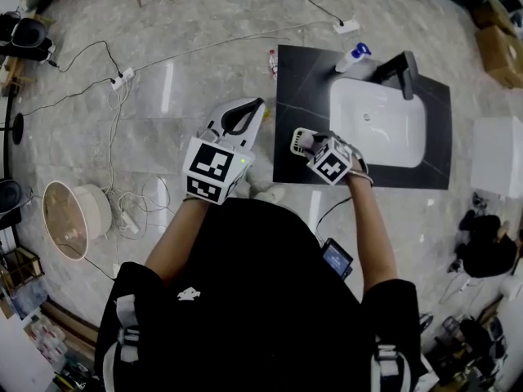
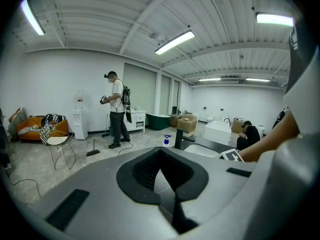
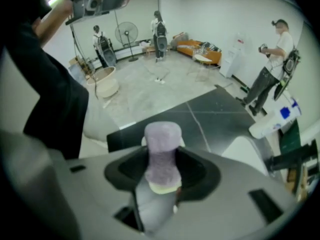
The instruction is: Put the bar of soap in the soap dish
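Overhead, the right gripper (image 1: 316, 148) holds the purple bar of soap (image 1: 315, 143) over the cream soap dish (image 1: 299, 140) at the left edge of the black counter (image 1: 302, 80) — the left gripper (image 1: 245, 119) hangs beyond that edge, above the floor. In the left gripper view, its jaws are pressed together with nothing between them. In the right gripper view, the jaws clamp the bar of soap (image 3: 162, 154) — it stands on end.
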Motion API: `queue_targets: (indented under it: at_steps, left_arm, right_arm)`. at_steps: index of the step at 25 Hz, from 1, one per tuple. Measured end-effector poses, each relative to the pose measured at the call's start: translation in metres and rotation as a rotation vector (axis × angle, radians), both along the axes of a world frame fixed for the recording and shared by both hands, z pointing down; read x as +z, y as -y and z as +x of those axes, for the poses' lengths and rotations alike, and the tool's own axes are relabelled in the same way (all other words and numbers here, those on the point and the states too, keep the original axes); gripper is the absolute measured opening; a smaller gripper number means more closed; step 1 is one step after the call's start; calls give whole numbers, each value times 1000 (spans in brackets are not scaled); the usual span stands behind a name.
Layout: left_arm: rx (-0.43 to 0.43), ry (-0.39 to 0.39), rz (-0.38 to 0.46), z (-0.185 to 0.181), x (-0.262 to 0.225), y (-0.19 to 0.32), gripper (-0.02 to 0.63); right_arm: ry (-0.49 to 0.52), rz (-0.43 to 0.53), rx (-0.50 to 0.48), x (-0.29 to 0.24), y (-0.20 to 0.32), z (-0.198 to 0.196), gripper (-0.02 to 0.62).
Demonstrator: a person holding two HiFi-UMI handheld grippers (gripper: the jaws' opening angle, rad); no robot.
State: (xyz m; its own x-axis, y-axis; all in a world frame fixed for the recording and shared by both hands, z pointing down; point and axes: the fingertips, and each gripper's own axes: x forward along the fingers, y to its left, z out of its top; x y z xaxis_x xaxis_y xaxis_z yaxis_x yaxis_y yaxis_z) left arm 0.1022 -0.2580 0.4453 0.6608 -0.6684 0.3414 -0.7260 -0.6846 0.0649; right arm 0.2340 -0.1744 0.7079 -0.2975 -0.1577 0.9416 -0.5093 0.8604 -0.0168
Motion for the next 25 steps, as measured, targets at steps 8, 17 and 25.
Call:
queue_targets:
  at_steps: [8, 17, 25]
  left_arm:
    - [-15, 7, -23, -4, 7, 3, 25]
    - [-22, 10, -37, -8, 15, 8, 25]
    - [-15, 3, -38, -7, 15, 9, 25]
  right_arm:
    - [-72, -47, -37, 20, 1, 2, 204]
    - [-132, -77, -61, 39, 0, 8, 204]
    - [-158, -86, -75, 43, 2, 7, 206]
